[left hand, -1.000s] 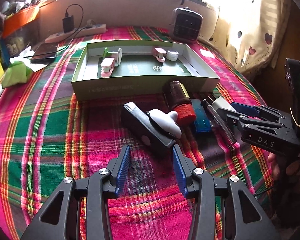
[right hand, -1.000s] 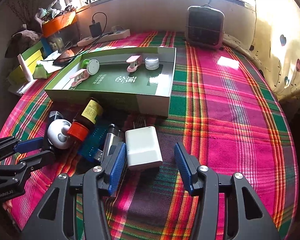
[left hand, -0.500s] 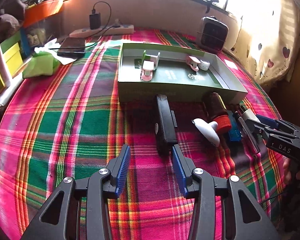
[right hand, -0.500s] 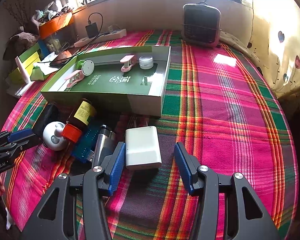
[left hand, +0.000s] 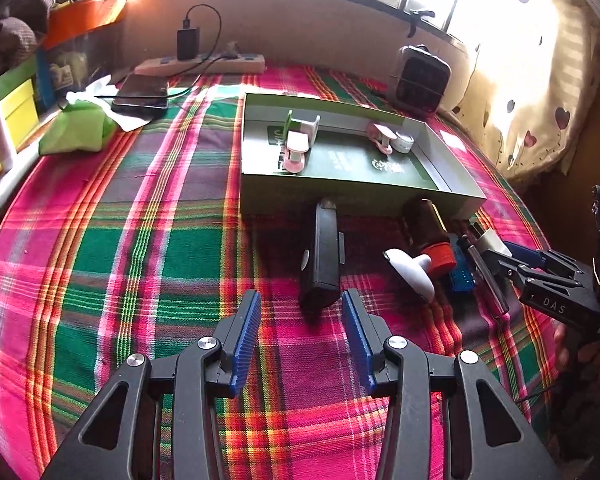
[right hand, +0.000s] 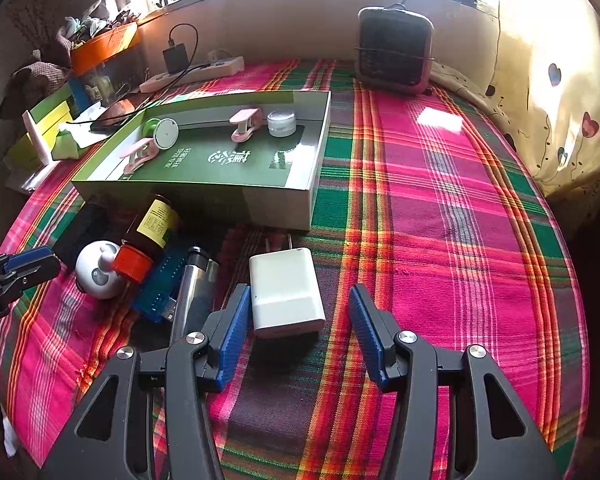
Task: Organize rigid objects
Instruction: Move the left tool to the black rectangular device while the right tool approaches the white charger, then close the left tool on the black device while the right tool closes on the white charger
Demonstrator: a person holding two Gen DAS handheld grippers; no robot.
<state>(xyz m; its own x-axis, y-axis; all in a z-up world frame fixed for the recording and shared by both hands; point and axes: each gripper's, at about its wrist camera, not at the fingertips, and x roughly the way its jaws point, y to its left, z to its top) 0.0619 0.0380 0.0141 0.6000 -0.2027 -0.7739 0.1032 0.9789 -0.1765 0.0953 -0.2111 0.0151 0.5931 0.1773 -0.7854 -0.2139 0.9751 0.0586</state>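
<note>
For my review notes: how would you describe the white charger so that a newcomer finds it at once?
Start at the open green box on the plaid cloth. Just in front of its near right corner lies the charger, a flat white block with two metal prongs pointing at the box. It is the only plain white rectangle there; to its left are a silver tube and a blue board.

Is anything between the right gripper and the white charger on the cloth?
Nothing visible. The white charger lies on the plaid cloth just ahead of the open right gripper, its near end already between the fingers, beside the left one.
</note>
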